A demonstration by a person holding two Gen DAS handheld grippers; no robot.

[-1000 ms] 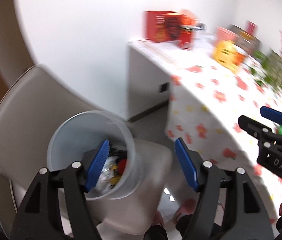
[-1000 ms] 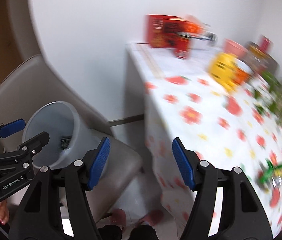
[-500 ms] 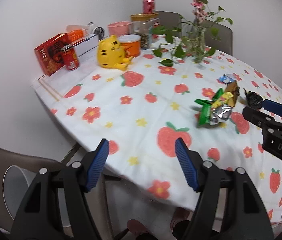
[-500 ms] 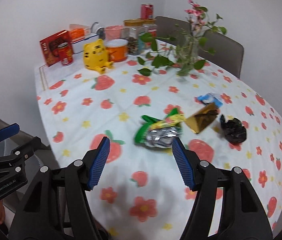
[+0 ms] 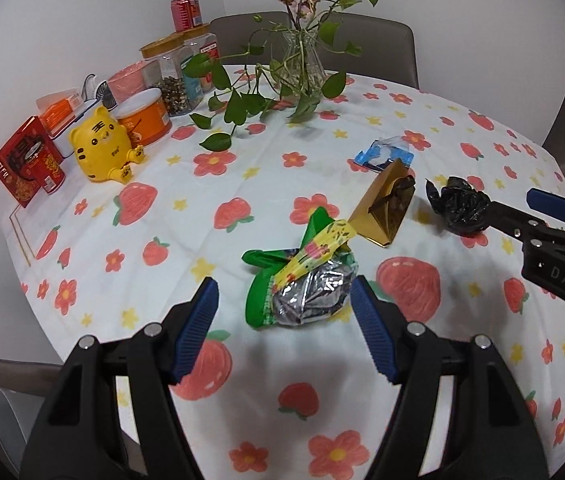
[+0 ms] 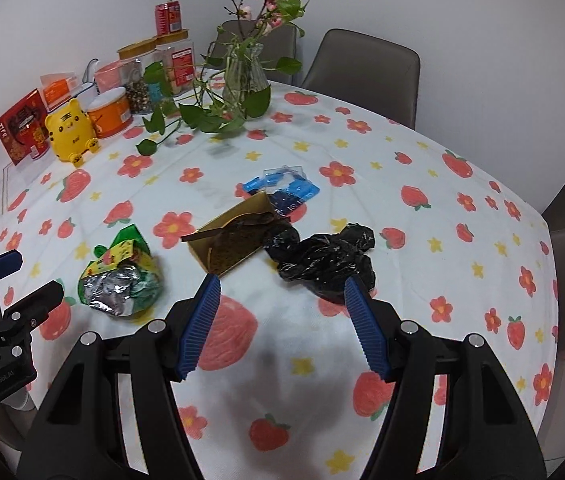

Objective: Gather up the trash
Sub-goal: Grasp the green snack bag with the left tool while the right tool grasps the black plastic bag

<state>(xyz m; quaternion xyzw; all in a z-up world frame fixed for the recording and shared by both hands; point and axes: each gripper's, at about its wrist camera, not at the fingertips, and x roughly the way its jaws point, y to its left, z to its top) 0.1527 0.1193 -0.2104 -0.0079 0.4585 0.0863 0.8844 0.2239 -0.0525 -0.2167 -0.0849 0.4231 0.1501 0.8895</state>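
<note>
My left gripper (image 5: 284,316): jaws apart, nothing between the pads, held above the table with the green-and-silver wrapper (image 5: 302,280) showing in the gap just beyond the tips.

My right gripper (image 6: 280,312): jaws apart, empty, above the cloth, with the crumpled black bag (image 6: 324,258) just past its right pad.

Landmark: the gold triangular box (image 6: 234,238), lying open on the strawberry tablecloth (image 6: 422,240).
- Green-and-silver wrapper: left of the box, nearer me, its yellow strip reaching close to the box.
- Black bag: right of the box, just beside it.
- Blue-and-clear plastic packet (image 6: 282,186): directly behind the box, close to it.
- Glass vase with leafy stems (image 6: 244,80): well behind the box.
- Yellow tiger figure (image 6: 70,132): far back-left of the box, beside an orange tub (image 6: 110,114), jars (image 6: 136,76) and red packages (image 6: 22,124).
</note>
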